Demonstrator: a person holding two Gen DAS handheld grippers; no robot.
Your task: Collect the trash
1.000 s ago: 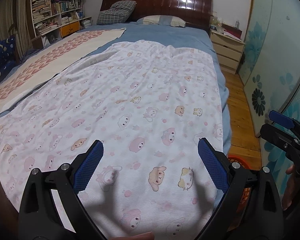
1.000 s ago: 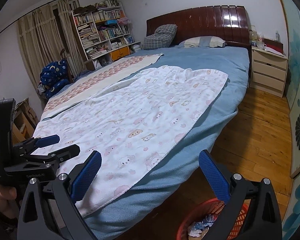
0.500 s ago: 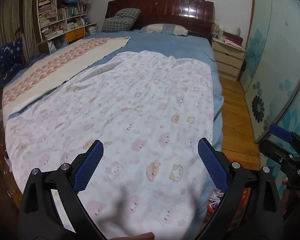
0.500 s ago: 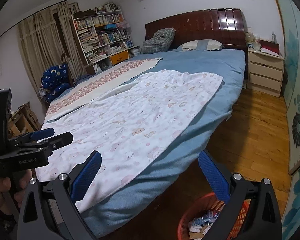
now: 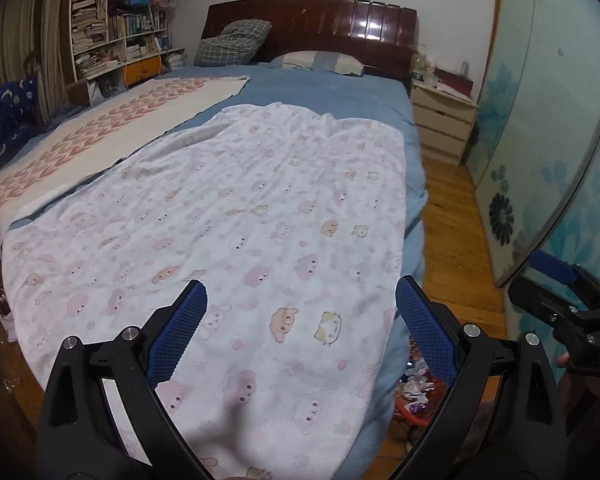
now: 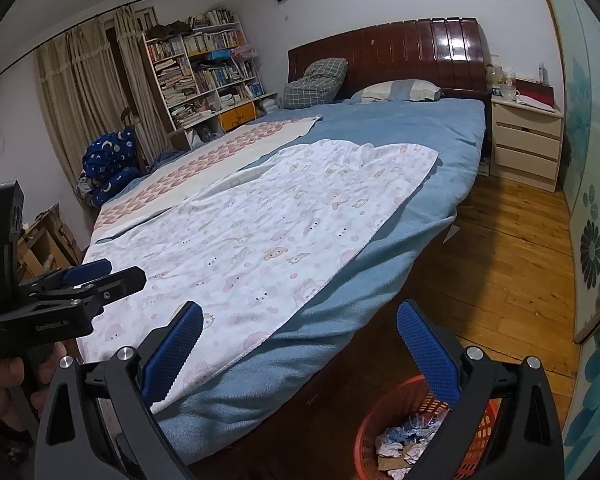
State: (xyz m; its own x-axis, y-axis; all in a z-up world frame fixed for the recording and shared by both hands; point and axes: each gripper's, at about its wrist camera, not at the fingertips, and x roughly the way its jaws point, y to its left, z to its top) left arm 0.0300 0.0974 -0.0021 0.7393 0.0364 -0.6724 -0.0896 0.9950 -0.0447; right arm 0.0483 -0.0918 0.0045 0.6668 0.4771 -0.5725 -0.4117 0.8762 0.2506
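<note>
Two grippers, both empty with jaws spread wide. The red basket (image 6: 416,432) of crumpled paper trash (image 6: 404,442) stands on the wooden floor (image 6: 500,264) by the bed's (image 6: 380,128) near right corner, directly below the right gripper (image 6: 298,350), so the right is nearer. The left gripper (image 5: 300,330) hangs over the patterned sheet (image 5: 240,220). Basket rim cut off; no loose trash visible; floor left of the bed too dark to read.

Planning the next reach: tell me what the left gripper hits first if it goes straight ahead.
The left gripper, jaws wide open and empty, points over the bed. Straight on, it would probably meet the white cartoon-print blanket spread over the blue bedsheet first. How far off is hard to judge through the fisheye.
</note>
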